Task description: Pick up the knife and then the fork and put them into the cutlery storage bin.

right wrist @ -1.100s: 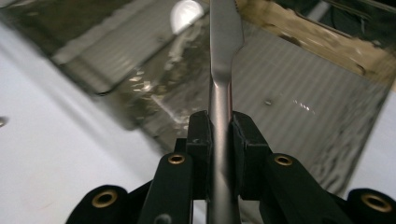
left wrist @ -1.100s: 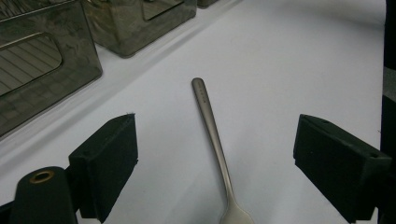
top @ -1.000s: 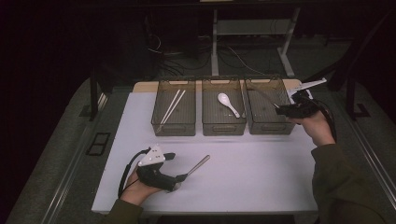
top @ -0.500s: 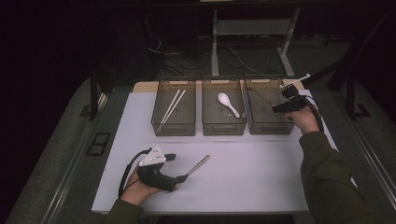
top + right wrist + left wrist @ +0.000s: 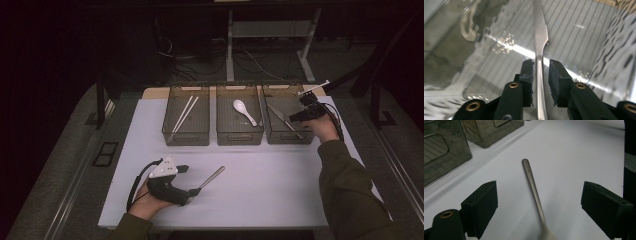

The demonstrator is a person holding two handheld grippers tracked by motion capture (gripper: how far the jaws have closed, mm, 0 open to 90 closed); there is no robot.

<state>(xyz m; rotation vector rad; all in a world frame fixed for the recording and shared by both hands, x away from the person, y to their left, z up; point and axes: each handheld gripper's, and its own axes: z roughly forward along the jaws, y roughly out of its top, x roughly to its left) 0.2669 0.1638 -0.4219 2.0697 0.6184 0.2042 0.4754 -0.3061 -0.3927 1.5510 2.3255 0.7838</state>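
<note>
While the right gripper [image 5: 541, 67] stands in the rightmost bin [image 5: 274, 134], its jaws, just opening narrowly, flank the knife [image 5: 539, 37], blade pointing away; left gripper [image 5: 539, 202] jaws wide astride the spoon [image 5: 534, 192] on the bench [image 5: 280, 185]

Steel knife [image 5: 539, 37] in right bin, spoon [image 5: 534, 192] flat on table

The spoon [image 5: 534, 192] bowl and the knife [image 5: 539, 50] tip run off the picture's edge.

White ceramic spoon [image 5: 244, 111] lying in middle smoky plastic bin [image 5: 239, 138]; pale chopsticks [image 5: 183, 115] lying in left bin [image 5: 185, 137]; white tabletop [image 5: 280, 170] beneath.
</note>
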